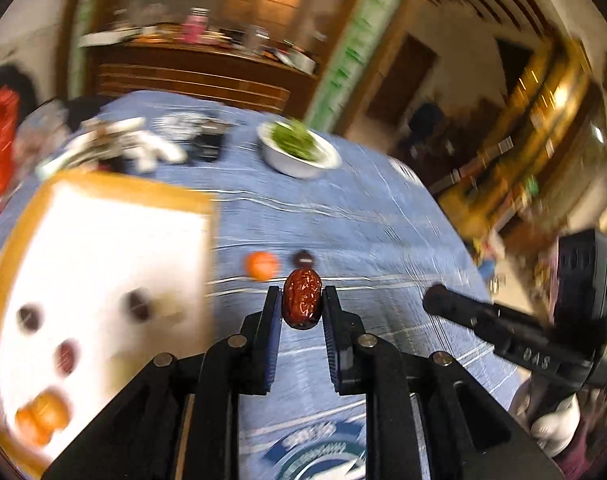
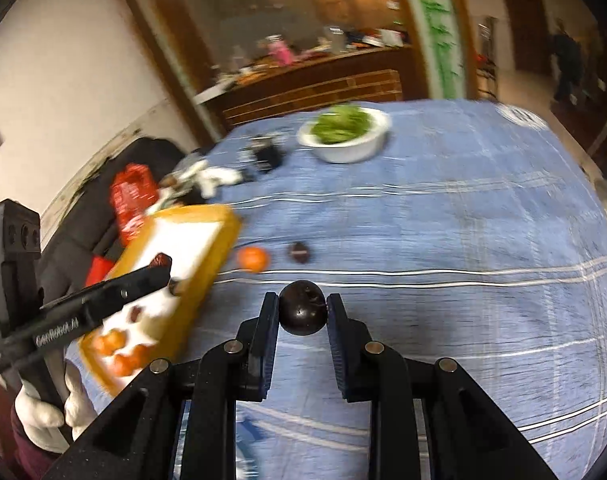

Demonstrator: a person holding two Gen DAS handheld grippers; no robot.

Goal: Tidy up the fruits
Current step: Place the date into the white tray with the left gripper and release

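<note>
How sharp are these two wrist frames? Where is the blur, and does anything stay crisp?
Left wrist view: heavy motion smear on the tray, the white bowl and the background; the left gripper and its red date stay crisp. Right wrist view: same smear on the tablecloth; the right gripper and its dark plum are sharp. Both show fisheye bending.

Reddish-brown wrinkled date (image 1: 302, 299), dark plum (image 2: 303, 313), blue striped tablecloth (image 2: 463, 240)

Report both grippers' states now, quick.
Left gripper: closed on a wrinkled red-brown oval dried date.
Right gripper: closed on a round, glossy dark purple plum.
</note>
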